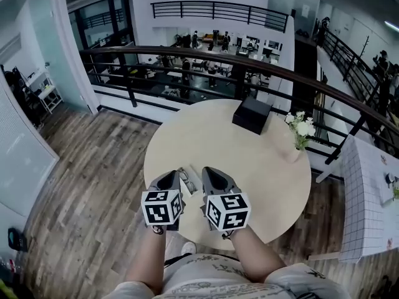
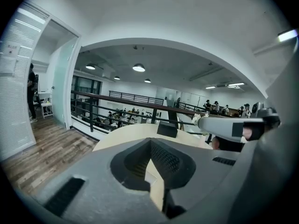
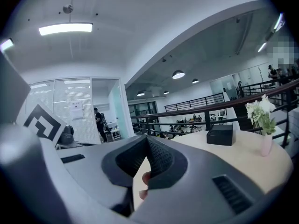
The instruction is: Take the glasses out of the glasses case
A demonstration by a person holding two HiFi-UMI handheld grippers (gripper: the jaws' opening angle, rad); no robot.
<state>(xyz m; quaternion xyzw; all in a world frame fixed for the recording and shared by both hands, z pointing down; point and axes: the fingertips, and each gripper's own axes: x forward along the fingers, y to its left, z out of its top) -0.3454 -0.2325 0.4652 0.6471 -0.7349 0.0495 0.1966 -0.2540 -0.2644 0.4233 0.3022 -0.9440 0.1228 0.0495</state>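
Note:
A black box-shaped glasses case (image 1: 252, 114) stands shut at the far side of the round beige table (image 1: 268, 167); it also shows in the left gripper view (image 2: 167, 129) and the right gripper view (image 3: 220, 135). A small thin-framed object that looks like glasses (image 1: 186, 180) lies on the table between my two grippers. My left gripper (image 1: 169, 178) (image 2: 150, 141) and right gripper (image 1: 214, 172) (image 3: 147, 139) hover side by side over the table's near edge. Both are shut with nothing in them. A fingertip shows through the gap below the right jaws.
A pale vase with white flowers (image 1: 300, 136) (image 3: 261, 120) stands at the table's right side. A dark railing (image 1: 187, 52) curves behind the table, with an office floor below. A checked tablecloth (image 1: 368, 198) covers another table at the right. The floor is wood.

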